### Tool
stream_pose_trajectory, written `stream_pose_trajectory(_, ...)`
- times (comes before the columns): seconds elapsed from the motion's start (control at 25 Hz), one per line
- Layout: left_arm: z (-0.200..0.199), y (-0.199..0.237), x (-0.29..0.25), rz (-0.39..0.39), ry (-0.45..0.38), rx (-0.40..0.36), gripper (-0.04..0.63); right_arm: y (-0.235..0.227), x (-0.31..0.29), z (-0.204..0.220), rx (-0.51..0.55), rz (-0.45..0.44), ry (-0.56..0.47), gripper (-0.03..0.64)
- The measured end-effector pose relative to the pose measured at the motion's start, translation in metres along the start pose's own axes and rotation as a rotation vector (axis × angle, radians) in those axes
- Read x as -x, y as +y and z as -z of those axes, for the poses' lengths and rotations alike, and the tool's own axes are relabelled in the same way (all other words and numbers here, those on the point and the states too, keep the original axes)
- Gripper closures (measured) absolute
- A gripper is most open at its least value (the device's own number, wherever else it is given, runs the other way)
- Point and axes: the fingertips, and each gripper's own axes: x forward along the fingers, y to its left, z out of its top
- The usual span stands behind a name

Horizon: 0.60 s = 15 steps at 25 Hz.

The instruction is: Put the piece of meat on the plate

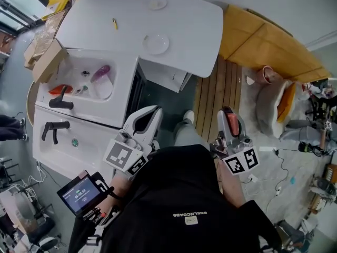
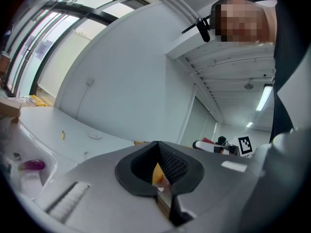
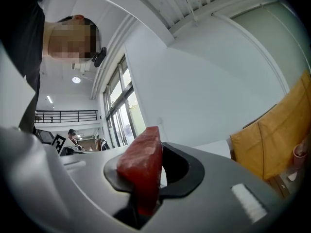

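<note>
Red in colour, the piece of meat (image 3: 141,166) is clamped upright between the jaws of the right gripper (image 1: 229,114). In the right gripper view the slab is seen standing on edge. Its upper end rises above the dark pads, which press on both of its flat sides. In the head view this gripper is held close in front of the person's black top (image 1: 184,194), beside the wooden floorboards (image 1: 218,94), and the meat shows as a reddish strip between the white jaws.

The left gripper (image 1: 151,112) is clenched on nothing. In the left gripper view its jaws are seen meeting at the tips, and only a small gap is left lower down between the pads. It is held at the edge of the white sink (image 1: 129,88), near the person's body.

The plate (image 1: 156,44) lies flat on the white desk (image 1: 195,25), beyond the sink, and is well apart from the meat and from both grippers. A yellow pen (image 1: 115,23) is seen on the desk to the left of the plate, and a smaller round dish (image 1: 157,3) lies near the far edge. A purple object (image 1: 100,73) lies in the sink basin, and a black tap (image 1: 60,101) is mounted at its side.
</note>
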Motion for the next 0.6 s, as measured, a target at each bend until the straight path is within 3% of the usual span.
stream_pose_trajectory(0.2,-0.011,0.007,-0.02,-0.038,-0.011,0.0,0.575,-0.017,-0.022,-0.013,0.0,-0.04,0.012,0.537)
stream_pose_trajectory(0.6,-0.019,0.008,-0.104,-0.126,-0.008,-0.01,0.575,-0.101,-0.058,-0.042,-0.044,-0.102,0.027,0.537)
